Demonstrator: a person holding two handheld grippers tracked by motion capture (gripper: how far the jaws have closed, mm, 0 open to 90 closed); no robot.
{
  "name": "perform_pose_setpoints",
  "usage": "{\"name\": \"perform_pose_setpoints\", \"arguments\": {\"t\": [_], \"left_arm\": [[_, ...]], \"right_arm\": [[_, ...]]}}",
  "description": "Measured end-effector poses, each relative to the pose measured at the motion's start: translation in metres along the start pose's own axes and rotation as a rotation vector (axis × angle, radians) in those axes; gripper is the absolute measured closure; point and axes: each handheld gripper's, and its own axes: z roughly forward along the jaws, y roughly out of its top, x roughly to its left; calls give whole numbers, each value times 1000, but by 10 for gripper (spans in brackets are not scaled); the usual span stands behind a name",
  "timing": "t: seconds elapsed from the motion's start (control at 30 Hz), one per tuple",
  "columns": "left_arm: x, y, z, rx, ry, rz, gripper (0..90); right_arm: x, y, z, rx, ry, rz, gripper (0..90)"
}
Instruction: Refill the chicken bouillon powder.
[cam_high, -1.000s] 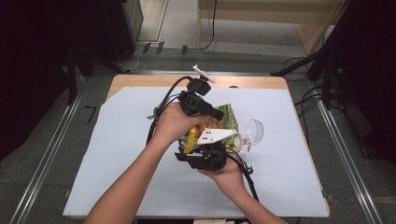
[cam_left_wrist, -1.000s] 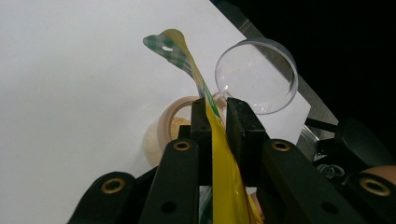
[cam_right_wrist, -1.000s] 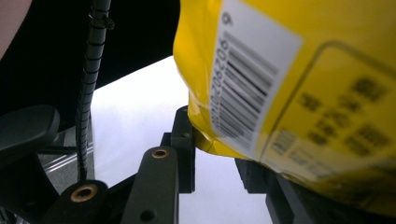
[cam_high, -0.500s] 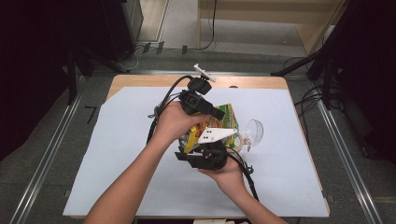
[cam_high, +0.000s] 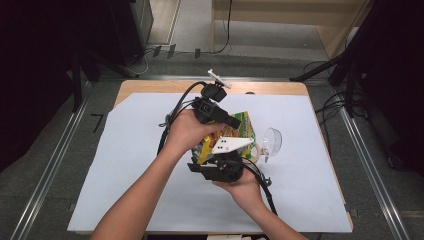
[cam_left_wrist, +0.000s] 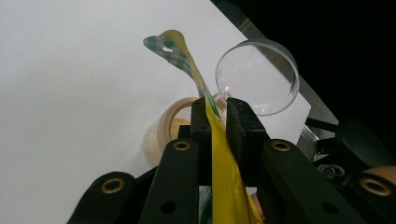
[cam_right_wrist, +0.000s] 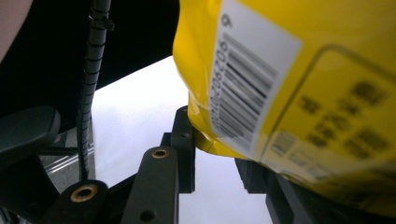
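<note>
A yellow snack bag (cam_high: 244, 125) with a green checked top is held up over the white sheet between both grippers. My left gripper (cam_high: 234, 121), coming from the far side, is shut on the bag's thin sealed edge (cam_left_wrist: 223, 168); in the left gripper view its jaws (cam_left_wrist: 218, 105) pinch the yellow film flat. My right gripper (cam_high: 220, 161) sits below and nearer the person. The bag's lower corner with the barcode (cam_right_wrist: 299, 70) lies between its jaws (cam_right_wrist: 215, 140), which close on it.
A clear round plastic cup (cam_high: 272, 140) lies on its side right of the bag, seen also as a cup (cam_left_wrist: 257, 77). A tape roll (cam_left_wrist: 175, 119) rests beside it. The white sheet (cam_high: 125, 150) covers a wooden table; cables trail from both grippers.
</note>
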Motion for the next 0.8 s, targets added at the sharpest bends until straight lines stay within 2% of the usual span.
{"name": "perform_pose_setpoints", "arguments": {"t": [0.5, 0.8], "left_arm": [[0, 0, 1, 1, 3, 9, 819], [1, 0, 1, -9, -12, 6, 819]], "right_arm": [[-1, 0, 0, 1, -4, -3, 727], [-2, -1, -1, 5, -12, -3, 727]]}}
